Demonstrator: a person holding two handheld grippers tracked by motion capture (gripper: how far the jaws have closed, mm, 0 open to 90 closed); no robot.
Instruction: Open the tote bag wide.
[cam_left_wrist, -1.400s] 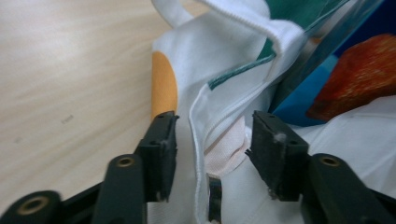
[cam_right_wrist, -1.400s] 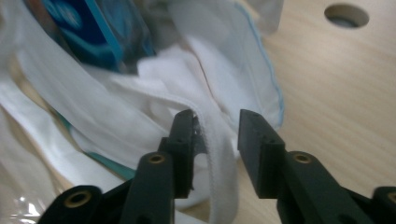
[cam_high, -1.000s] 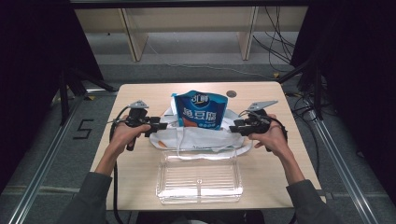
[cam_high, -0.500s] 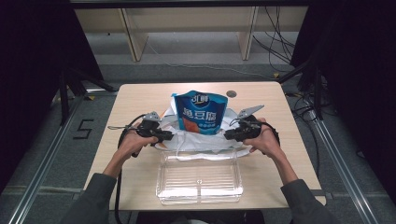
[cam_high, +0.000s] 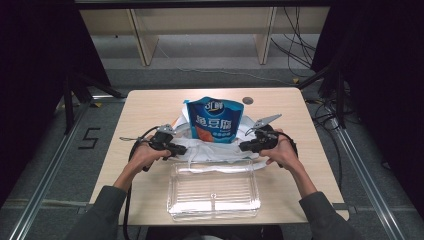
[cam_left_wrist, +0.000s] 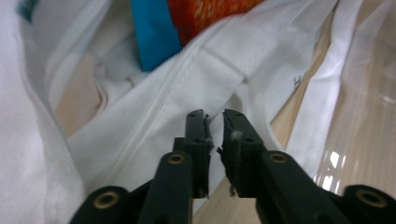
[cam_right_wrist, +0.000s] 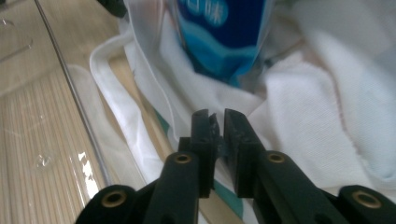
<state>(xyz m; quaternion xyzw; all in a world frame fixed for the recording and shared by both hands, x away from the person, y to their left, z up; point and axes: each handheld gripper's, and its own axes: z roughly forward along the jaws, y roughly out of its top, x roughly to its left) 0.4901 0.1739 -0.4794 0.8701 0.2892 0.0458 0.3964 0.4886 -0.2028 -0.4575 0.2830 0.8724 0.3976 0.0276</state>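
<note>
A blue snack pouch (cam_high: 216, 120) stands upright inside a crumpled white cloth bag (cam_high: 215, 150) at the middle of the table. My left gripper (cam_high: 175, 148) is at the bag's left edge, and its jaws have just been closing. In the left gripper view the left gripper (cam_left_wrist: 214, 114) pinches a fold of the white bag (cam_left_wrist: 140, 126), below the pouch (cam_left_wrist: 154, 32). My right gripper (cam_high: 245, 146) is at the bag's right edge, and its jaws have also just been closing. In the right gripper view the right gripper (cam_right_wrist: 215, 114) is shut on thin white bag cloth (cam_right_wrist: 299, 116), with the pouch (cam_right_wrist: 224, 32) ahead.
An empty clear plastic tray (cam_high: 215, 195) lies just in front of the bag, near the table's front edge; it is also seen as the tray (cam_left_wrist: 369, 107) and the tray (cam_right_wrist: 37, 116). A small dark disc (cam_high: 248, 100) lies behind the pouch. Wooden shelf legs stand beyond the table.
Both hands came down and inward to the white bag's two sides. Both pairs of jaws went from apart to closed on the bag's cloth.
</note>
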